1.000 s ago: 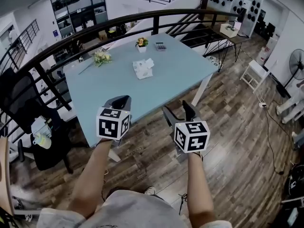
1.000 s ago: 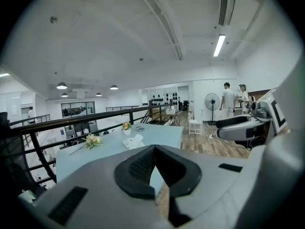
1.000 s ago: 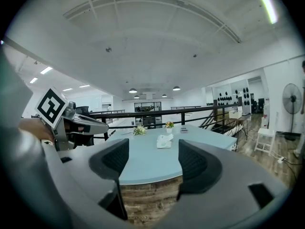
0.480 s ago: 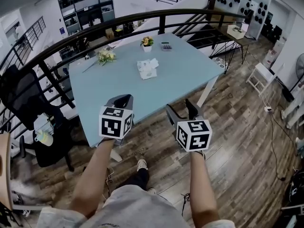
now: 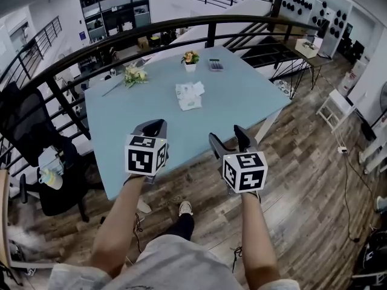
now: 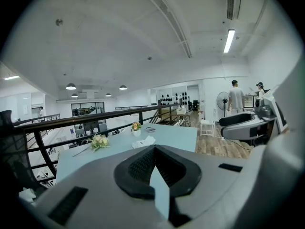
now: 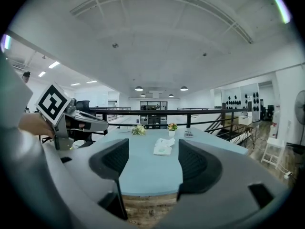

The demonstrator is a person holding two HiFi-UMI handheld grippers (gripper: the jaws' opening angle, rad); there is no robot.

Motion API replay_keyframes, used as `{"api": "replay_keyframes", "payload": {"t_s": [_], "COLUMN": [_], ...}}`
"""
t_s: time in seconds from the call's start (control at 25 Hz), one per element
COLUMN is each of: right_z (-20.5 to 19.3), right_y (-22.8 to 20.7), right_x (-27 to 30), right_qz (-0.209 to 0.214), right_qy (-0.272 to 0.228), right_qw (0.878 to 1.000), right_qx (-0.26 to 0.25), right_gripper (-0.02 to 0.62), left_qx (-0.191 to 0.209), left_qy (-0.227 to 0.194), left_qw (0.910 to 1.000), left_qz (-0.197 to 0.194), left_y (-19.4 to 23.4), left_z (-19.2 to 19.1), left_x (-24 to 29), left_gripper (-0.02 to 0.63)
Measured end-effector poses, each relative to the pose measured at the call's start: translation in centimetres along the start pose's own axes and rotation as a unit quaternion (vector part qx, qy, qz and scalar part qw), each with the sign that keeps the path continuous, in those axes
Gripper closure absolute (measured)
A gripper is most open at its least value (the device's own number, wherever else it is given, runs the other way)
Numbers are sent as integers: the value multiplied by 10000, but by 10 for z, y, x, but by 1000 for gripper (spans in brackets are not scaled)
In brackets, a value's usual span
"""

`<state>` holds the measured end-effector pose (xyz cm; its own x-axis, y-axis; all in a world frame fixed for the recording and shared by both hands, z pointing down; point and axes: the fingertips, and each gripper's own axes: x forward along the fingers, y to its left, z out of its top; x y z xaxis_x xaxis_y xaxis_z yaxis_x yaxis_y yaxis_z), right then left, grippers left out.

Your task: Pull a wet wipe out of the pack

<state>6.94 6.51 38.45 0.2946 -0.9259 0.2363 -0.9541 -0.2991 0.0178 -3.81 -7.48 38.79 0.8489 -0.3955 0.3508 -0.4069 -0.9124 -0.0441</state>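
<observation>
Nothing readable is showing. Wipe pack (image 5: 189,95) print is coming through too small; left cube (image 5: 145,155) and right cube (image 5: 245,172) are carrying only square markers.

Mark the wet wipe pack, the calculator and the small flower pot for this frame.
wet wipe pack (image 5: 189,96), head view, middle of the pack.
calculator (image 5: 216,64), head view, its top face.
flower pot (image 5: 190,66), head view, the white pot.

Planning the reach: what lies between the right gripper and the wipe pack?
Wood floor, then bare tabletop up to the wipe pack, per the right gripper view.
</observation>
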Motion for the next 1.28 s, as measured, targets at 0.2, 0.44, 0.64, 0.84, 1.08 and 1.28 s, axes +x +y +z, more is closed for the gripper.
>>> {"api": "replay_keyframes", "payload": {"t_s": [0.2,0.44,0.64,0.84,1.08,1.28], "right_z": [7,20,31,39,43,47], "right_y": [-18,-33,-43,-51,-56,-57], "right_x": [41,97,139,176,215,243], "right_qz": [65,194,279,362,441,506], "right_qy": [73,153,193,212,272,338], "right_qw": [9999,9997,9994,9991,9986,9980], "right_qx": [-41,-74,-88,-98,-95,-146], "right_gripper": [290,290,290,290,290,290], "left_qx": [-56,-78,-95,-107,-215,-210], "left_qy": [54,115,162,179,221,227], "left_qw": [10000,9999,9997,9995,9990,9988], "left_qz": [27,95,155,219,325,385], "left_y": [16,43,67,88,117,136], "left_z": [7,21,32,40,42,46], "left_x": [39,83,115,142,169,189], "left_gripper": [615,615,615,615,615,615]}}
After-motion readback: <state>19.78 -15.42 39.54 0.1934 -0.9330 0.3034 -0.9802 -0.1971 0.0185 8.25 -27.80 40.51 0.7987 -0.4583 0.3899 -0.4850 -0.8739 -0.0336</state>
